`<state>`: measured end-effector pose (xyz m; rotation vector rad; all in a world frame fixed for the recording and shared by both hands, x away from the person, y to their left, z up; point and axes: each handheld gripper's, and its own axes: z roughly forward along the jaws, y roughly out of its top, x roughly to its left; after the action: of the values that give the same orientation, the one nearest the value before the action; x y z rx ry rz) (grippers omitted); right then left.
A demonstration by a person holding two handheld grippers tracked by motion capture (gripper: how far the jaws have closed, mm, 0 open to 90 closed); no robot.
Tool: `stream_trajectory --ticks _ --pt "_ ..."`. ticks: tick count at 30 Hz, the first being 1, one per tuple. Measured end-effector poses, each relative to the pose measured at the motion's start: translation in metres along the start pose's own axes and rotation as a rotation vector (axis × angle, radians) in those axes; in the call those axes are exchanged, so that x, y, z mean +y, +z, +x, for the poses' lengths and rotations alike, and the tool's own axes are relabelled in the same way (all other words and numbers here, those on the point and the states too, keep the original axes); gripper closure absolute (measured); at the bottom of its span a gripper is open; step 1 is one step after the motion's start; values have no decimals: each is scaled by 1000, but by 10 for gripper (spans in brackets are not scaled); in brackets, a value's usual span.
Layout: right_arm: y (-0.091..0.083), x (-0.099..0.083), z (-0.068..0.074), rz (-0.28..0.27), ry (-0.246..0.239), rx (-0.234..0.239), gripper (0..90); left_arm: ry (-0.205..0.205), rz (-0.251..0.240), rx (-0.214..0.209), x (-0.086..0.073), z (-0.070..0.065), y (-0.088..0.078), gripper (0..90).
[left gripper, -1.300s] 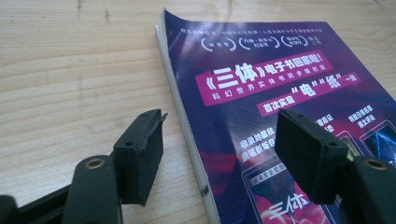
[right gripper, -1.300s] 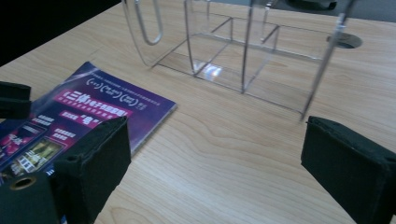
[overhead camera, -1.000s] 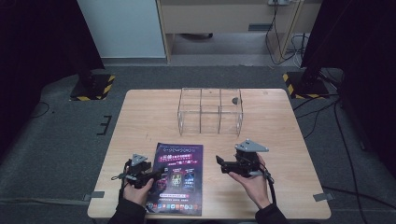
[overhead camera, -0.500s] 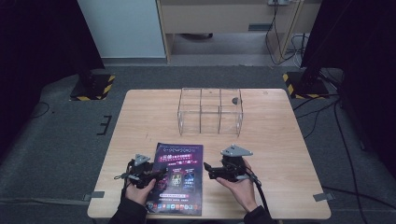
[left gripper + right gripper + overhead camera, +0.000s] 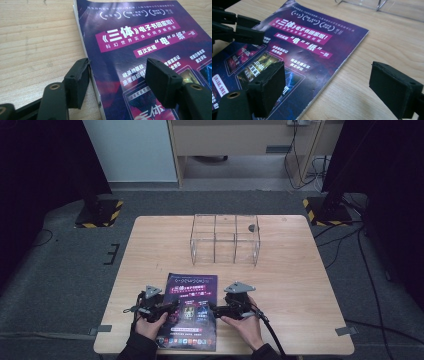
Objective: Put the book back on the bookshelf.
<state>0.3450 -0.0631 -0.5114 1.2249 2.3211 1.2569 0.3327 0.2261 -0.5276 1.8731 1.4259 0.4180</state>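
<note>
Both tongs are closing in on the purple magazine (image 5: 192, 312), which is lying flat at the near edge of the wooden surface (image 5: 300, 280), in front of the clear acrylic organiser (image 5: 225, 239). The left tongs (image 5: 172, 308) are standing open astride the magazine's left edge, pads not pressing. The right tongs (image 5: 214, 309) are gaping wide over its right edge, one pad above the cover, one above bare wood. The step looks like positioning for a grasp; next, each pair probably needs lowering and pinching an edge.
</note>
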Motion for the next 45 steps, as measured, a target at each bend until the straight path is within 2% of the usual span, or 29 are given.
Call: stream_trajectory --ticks 12,17,19,27,32,38,45 --pt "23 -10 12 46 1 24 145 12 -9 5 -1 -2 1 331" --pt "27 -12 17 59 5 35 146 12 -16 4 -1 -2 2 323" --pt "28 -13 18 55 -6 31 146 10 -18 6 -2 -2 2 322" --pt "31 -14 23 40 -2 45 142 -5 -26 0 -2 -3 2 303" --pt "32 -14 25 42 -6 27 141 -15 -28 -10 -2 -2 2 304" --pt "32 -14 26 41 -4 29 128 -72 -49 -23 -4 1 1 311" --pt "33 -13 24 38 8 35 127 -117 -58 -46 -5 4 -1 340"
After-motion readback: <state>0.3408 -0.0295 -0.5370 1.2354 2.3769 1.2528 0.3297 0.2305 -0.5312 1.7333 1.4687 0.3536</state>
